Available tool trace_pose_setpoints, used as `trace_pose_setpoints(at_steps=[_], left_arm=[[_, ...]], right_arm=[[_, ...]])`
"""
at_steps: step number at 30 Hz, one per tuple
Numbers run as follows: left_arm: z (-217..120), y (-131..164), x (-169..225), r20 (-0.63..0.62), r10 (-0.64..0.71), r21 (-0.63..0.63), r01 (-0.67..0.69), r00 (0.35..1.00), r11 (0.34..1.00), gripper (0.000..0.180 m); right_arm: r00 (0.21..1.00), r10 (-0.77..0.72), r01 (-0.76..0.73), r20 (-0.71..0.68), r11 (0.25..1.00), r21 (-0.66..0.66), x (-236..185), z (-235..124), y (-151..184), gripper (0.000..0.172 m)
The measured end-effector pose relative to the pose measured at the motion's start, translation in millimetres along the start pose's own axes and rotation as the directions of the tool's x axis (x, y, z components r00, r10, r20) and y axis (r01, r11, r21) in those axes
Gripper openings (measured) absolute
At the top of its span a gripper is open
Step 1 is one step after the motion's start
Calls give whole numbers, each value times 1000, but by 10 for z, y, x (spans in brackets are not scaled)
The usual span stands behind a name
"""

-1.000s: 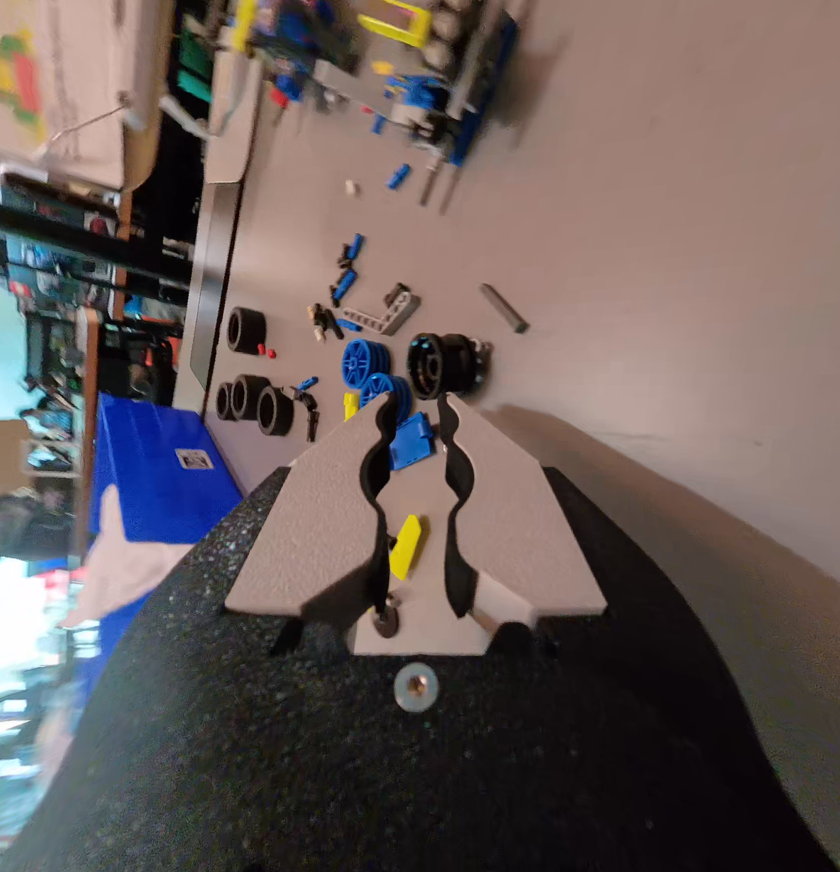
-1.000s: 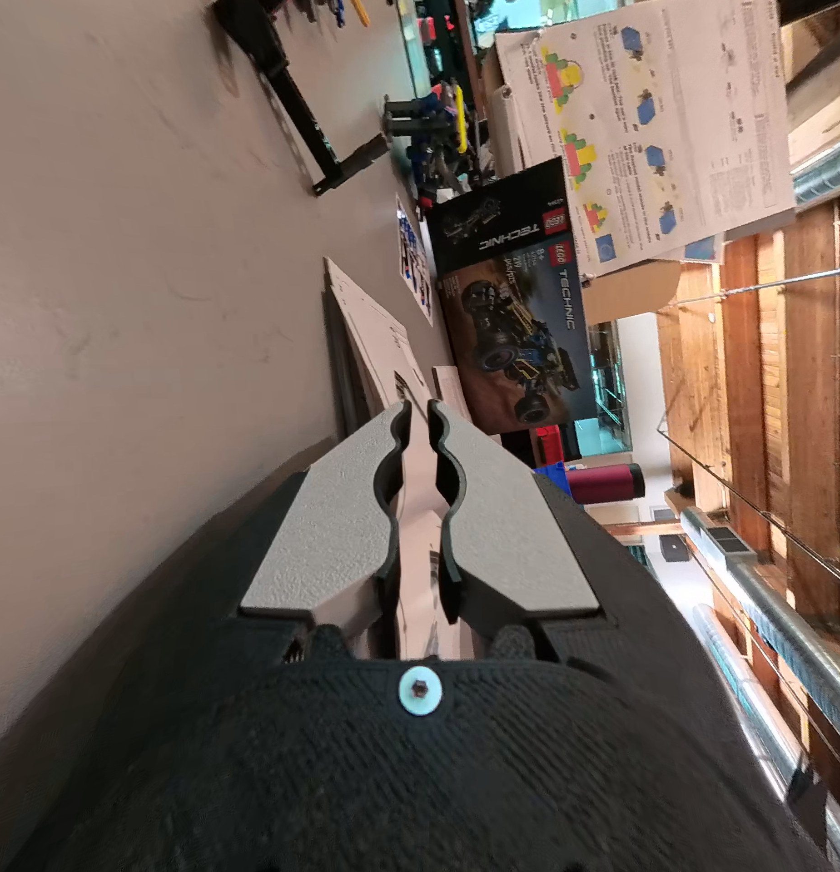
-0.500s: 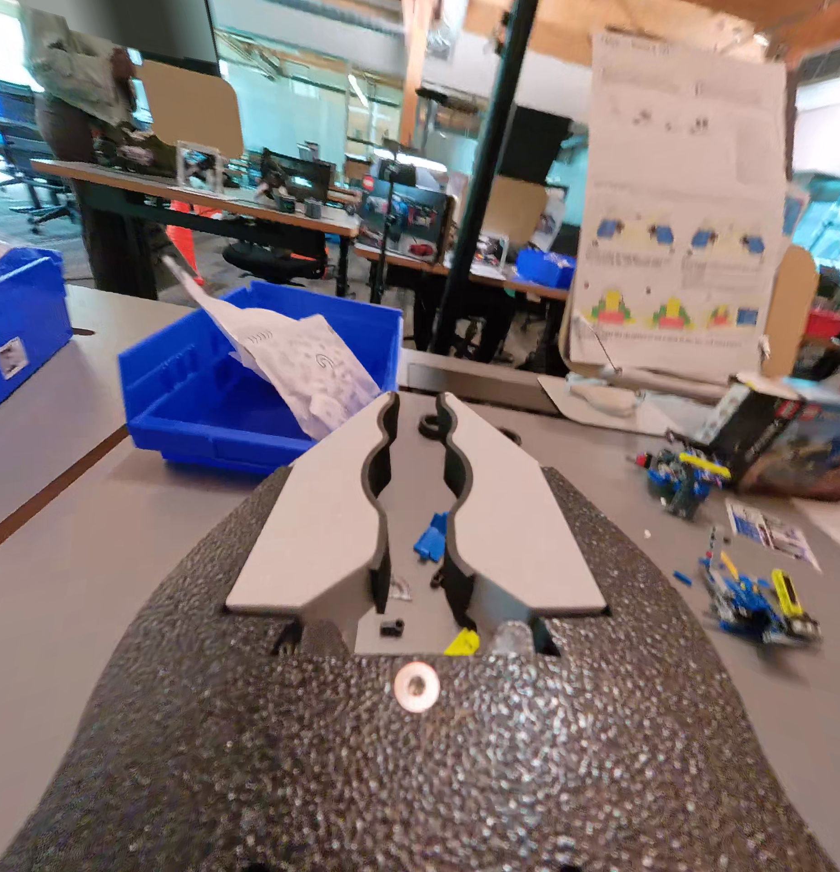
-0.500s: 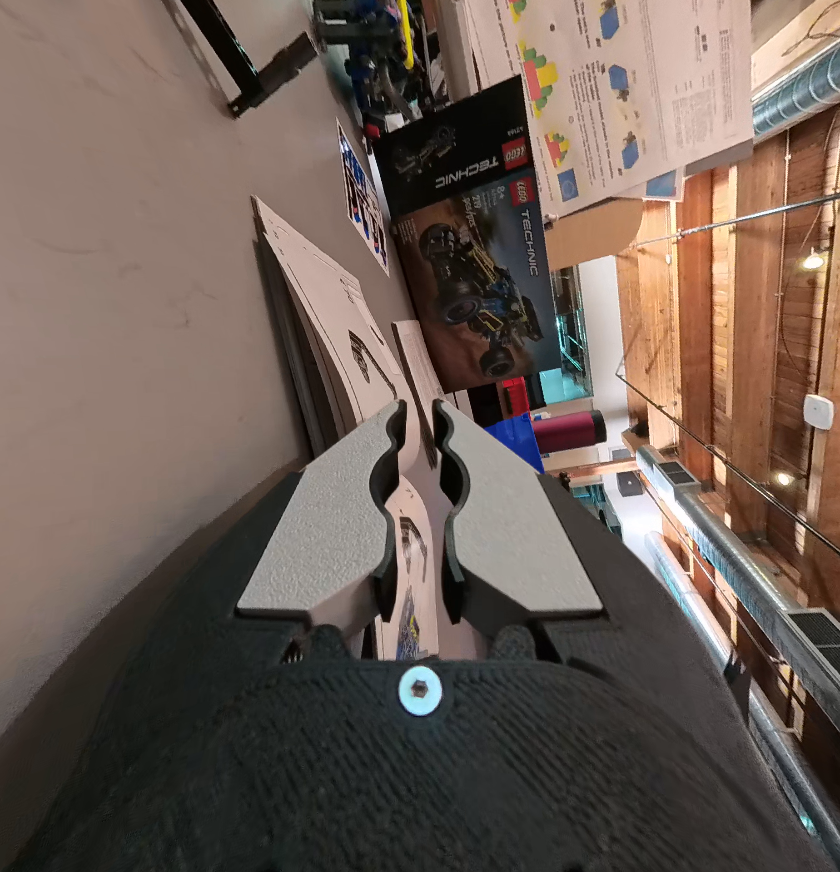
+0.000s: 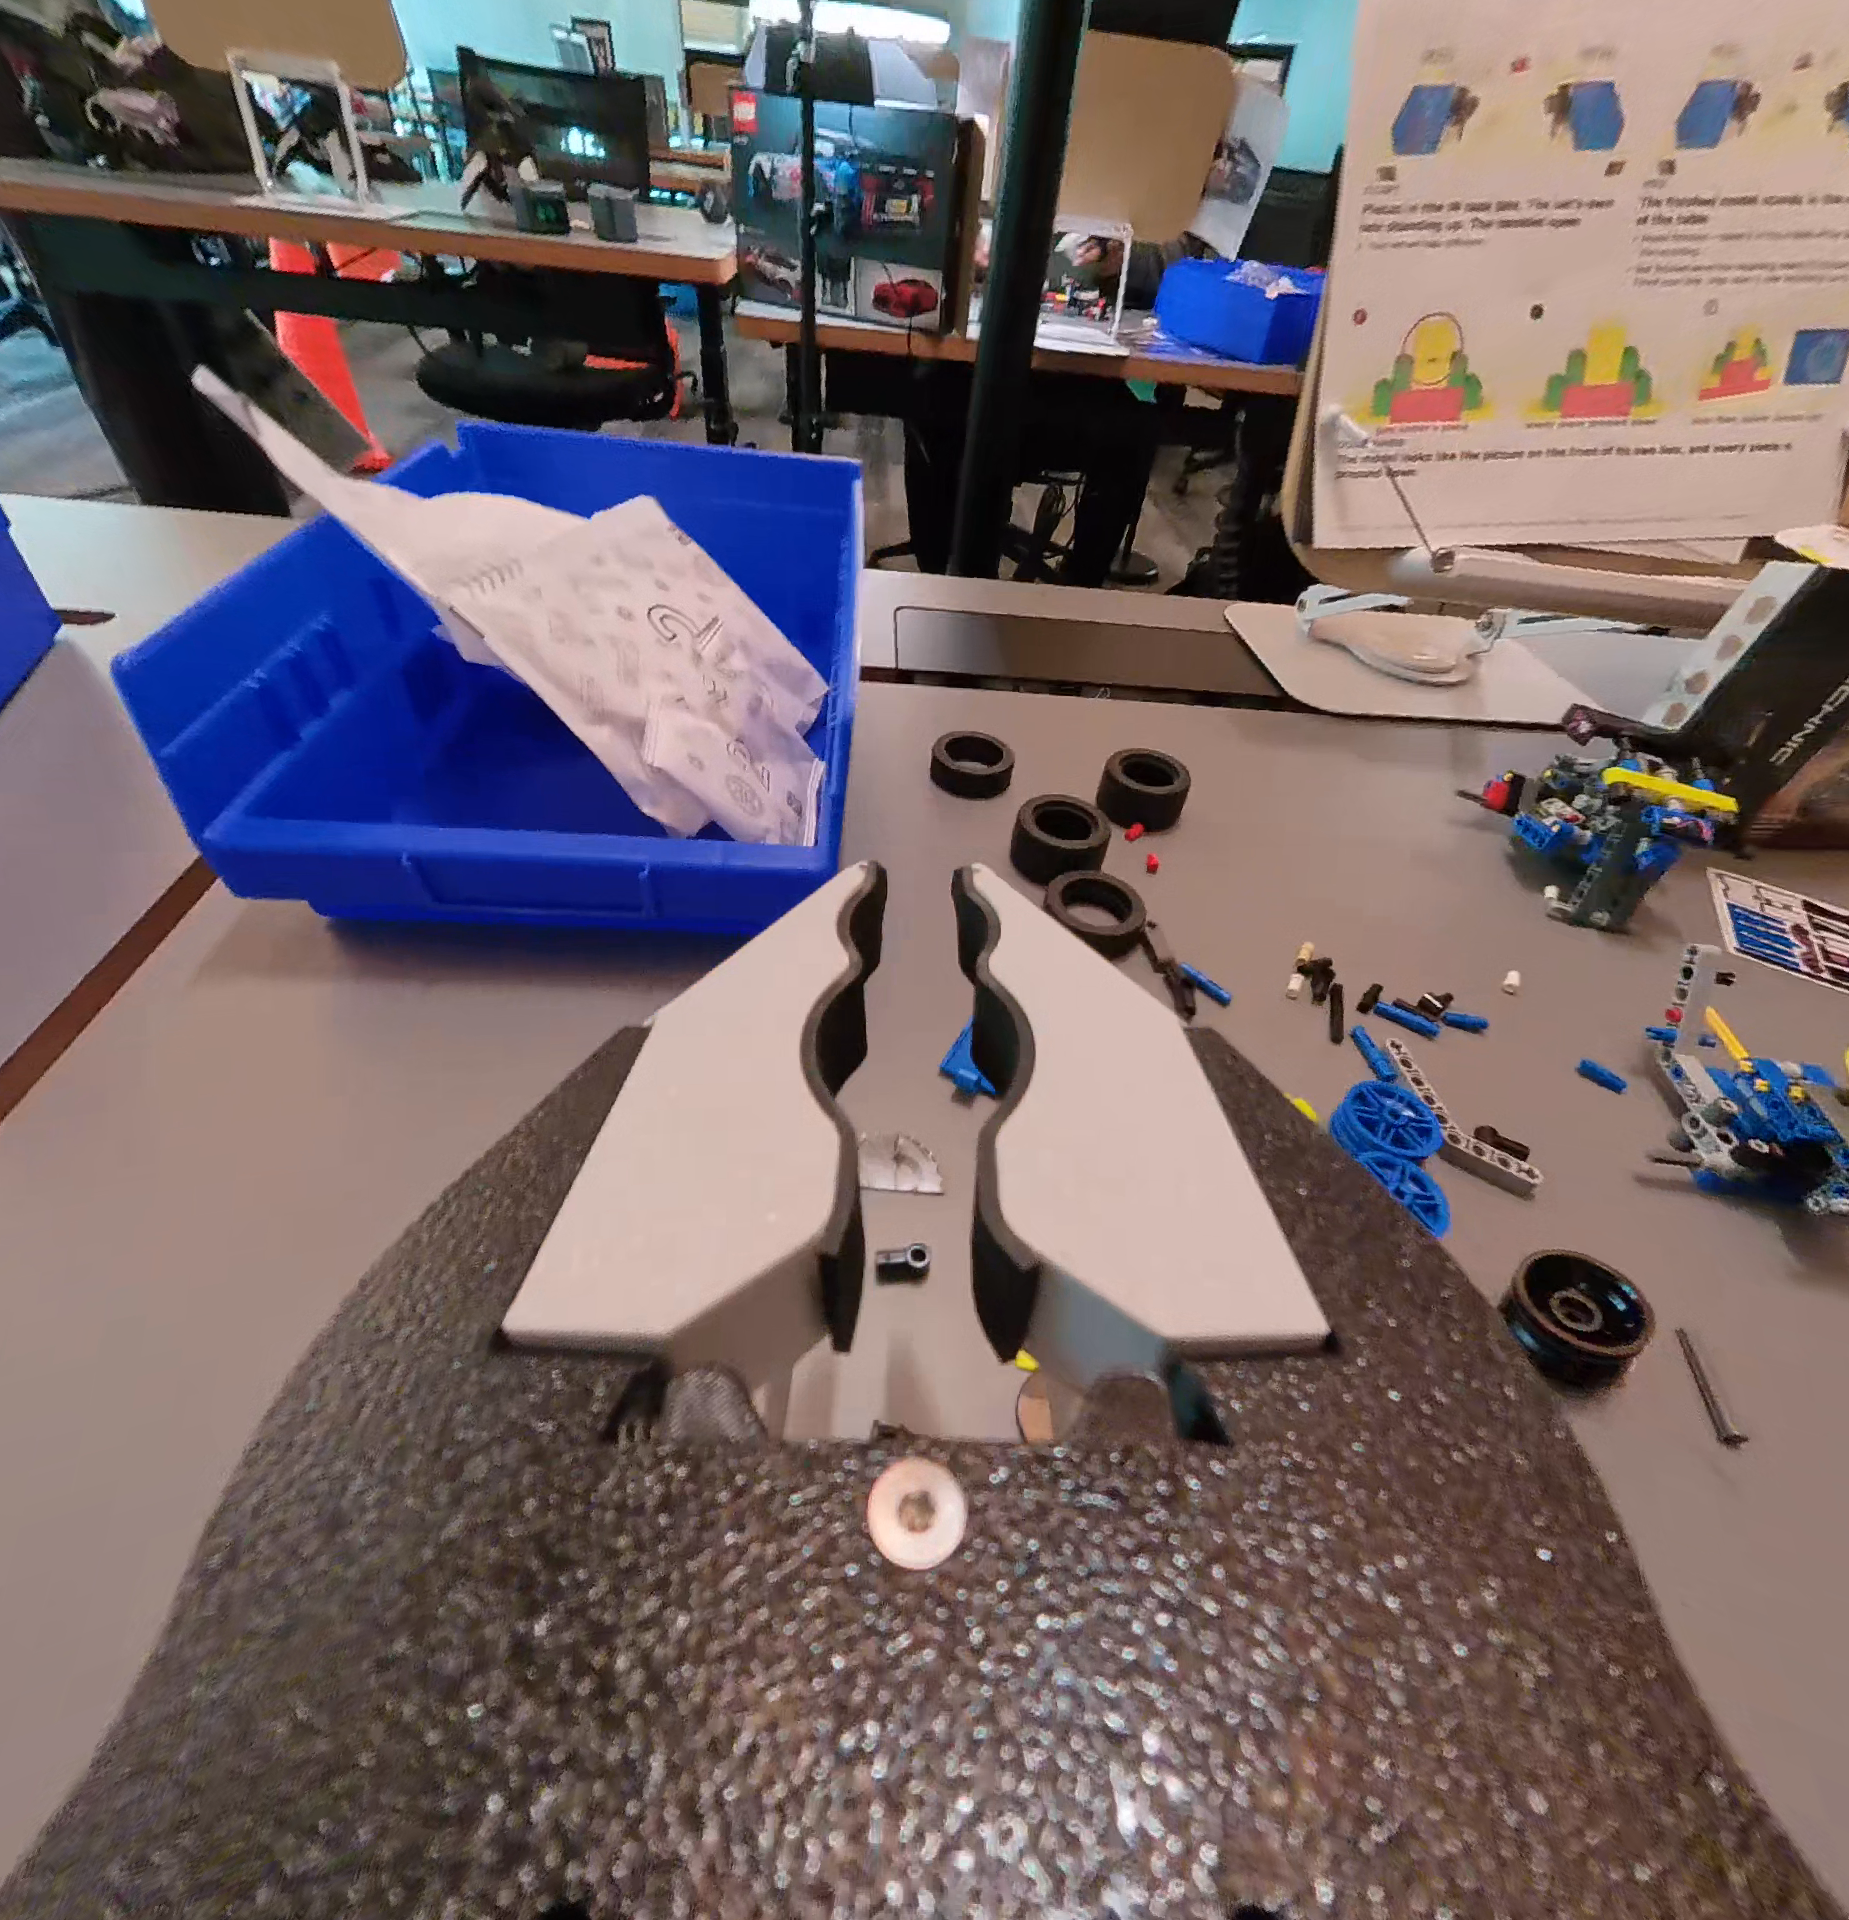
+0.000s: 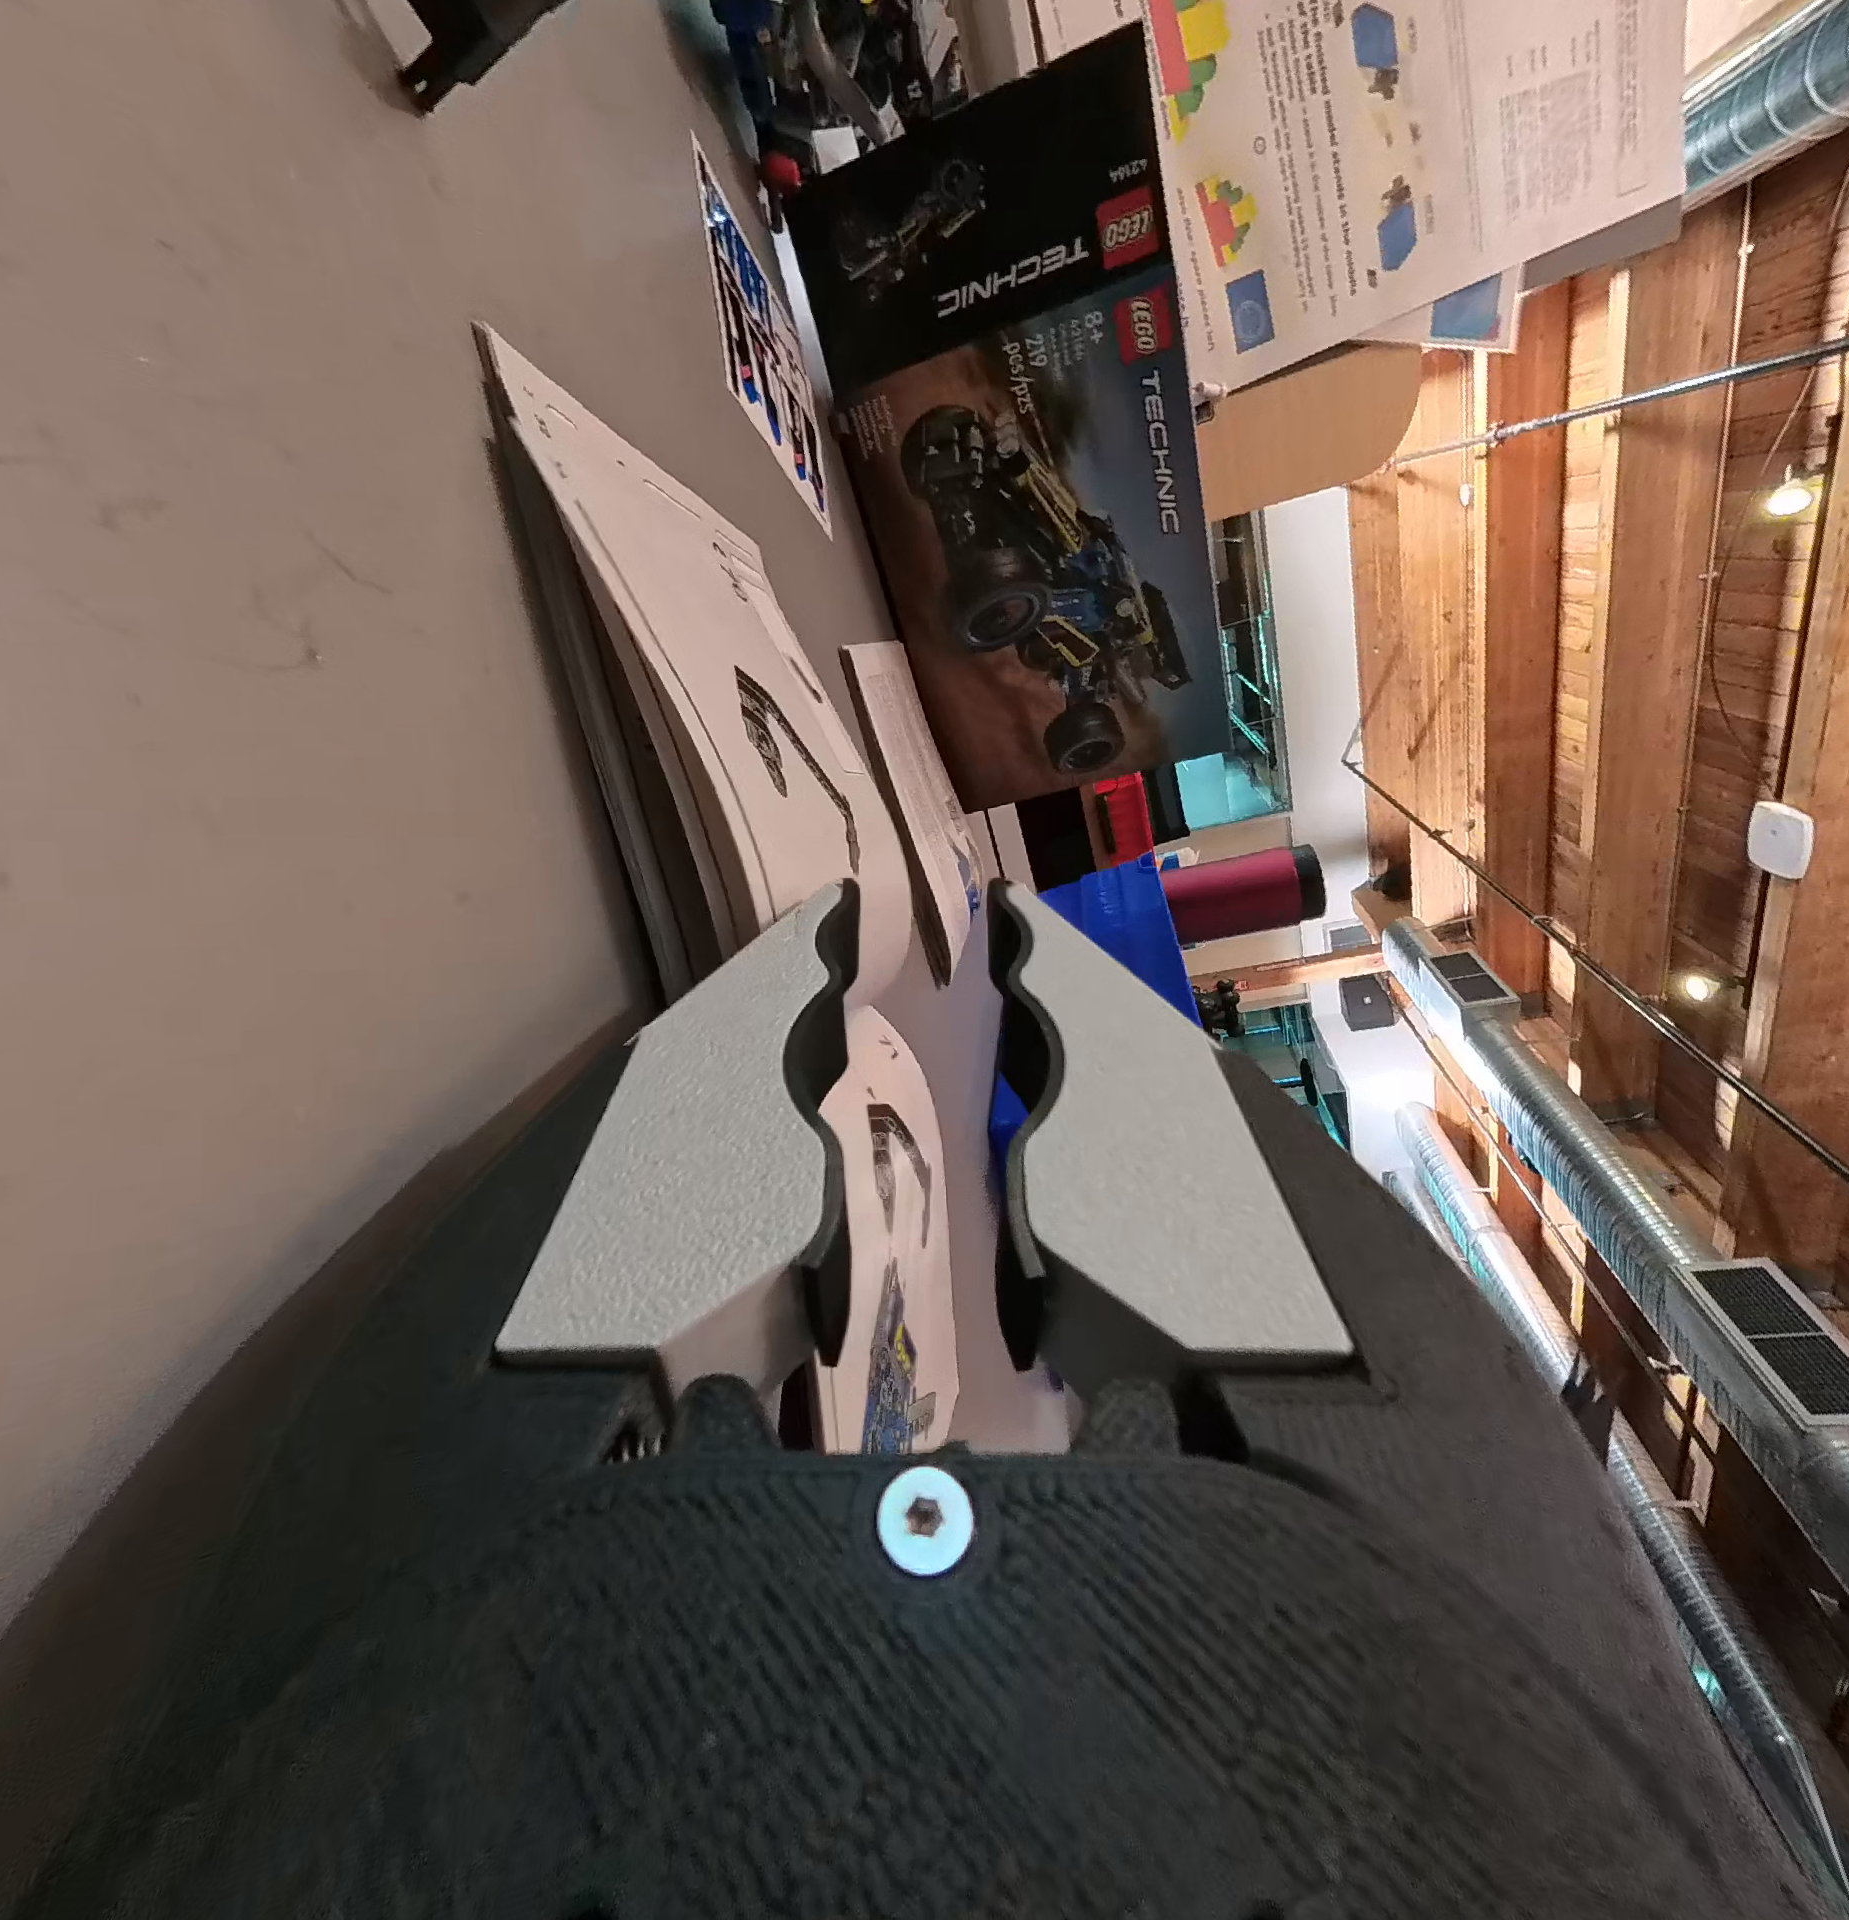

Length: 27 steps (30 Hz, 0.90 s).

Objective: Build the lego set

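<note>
My left gripper point(image 5: 915, 883) hovers above the grey table point(image 5: 380, 1091), its jaws a little apart with nothing between the pads. Through the gap, a small blue piece point(image 5: 961, 1060) and a small black connector point(image 5: 902, 1259) lie on the table below. Several black tyres point(image 5: 1060, 831) lie just right of the fingertips. My right gripper point(image 6: 920, 904) is rolled on its side close to the table point(image 6: 224, 623). Its jaws are open and empty, pointing at an open instruction booklet point(image 6: 691, 623) whose pages show beyond the gap.
A blue bin point(image 5: 380, 831) holding white paper bags point(image 5: 608, 644) stands at front left. Blue wheel hubs point(image 5: 1387, 1122), a black wheel point(image 5: 1574, 1314), loose pins and two part-built models point(image 5: 1616, 821) point(image 5: 1772, 1112) lie to the right. A set box point(image 6: 1034, 520), sticker sheet point(image 6: 764, 332) and maroon bottle point(image 6: 1242, 894) are beyond the booklet. Left tips to right tips: about 60 cm. The black wheel point(image 5: 1574, 1314) is about 20 cm from my left fingertips.
My left gripper rolled from sideways to level and drew back from the parts, its jaws still a little apart. My right gripper's jaws opened wider as it moved nearer the booklet.
</note>
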<state>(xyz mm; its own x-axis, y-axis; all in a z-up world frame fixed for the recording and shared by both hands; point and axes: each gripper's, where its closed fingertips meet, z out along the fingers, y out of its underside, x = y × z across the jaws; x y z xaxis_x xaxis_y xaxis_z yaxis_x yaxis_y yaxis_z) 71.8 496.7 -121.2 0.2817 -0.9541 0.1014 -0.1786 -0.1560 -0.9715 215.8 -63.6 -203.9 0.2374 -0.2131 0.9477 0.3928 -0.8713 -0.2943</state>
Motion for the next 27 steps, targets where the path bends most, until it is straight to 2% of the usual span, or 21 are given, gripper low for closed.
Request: trace_pose_setpoints(at_steps=[3, 7, 13, 17, 24, 27], left_arm=[[-3, 70, -110, 30, -35, -21, 35, 999, 999, 9], [-20, 291, -214, 64, -2, -146, 12, 998, 989, 10], [-51, 687, -259, 66, 41, -373, -14, 997, 928, 9], [-51, 892, -234, 41, 65, -473, -38, 997, 880, 8], [124, 1062, -3, -85, 76, -497, -109, 993, 861, 7], [214, 1027, 320, -213, 51, -460, -146, 976, 876, 13]], right_arm=[[1000, -12, 12, 22, 1000, 7, -46, 10, -24, 23], [999, -11, 11, 35, 1000, 3, -68, 25, -16, 24], [999, -19, 19, 44, 1000, -6, -86, 39, 0, 27], [999, -23, 24, 44, 1000, -13, -88, 46, 12, 28], [999, -24, 25, 39, 999, -21, -80, 52, 25, 28], [999, -30, 30, 38, 999, -23, -82, 57, 28, 28]])
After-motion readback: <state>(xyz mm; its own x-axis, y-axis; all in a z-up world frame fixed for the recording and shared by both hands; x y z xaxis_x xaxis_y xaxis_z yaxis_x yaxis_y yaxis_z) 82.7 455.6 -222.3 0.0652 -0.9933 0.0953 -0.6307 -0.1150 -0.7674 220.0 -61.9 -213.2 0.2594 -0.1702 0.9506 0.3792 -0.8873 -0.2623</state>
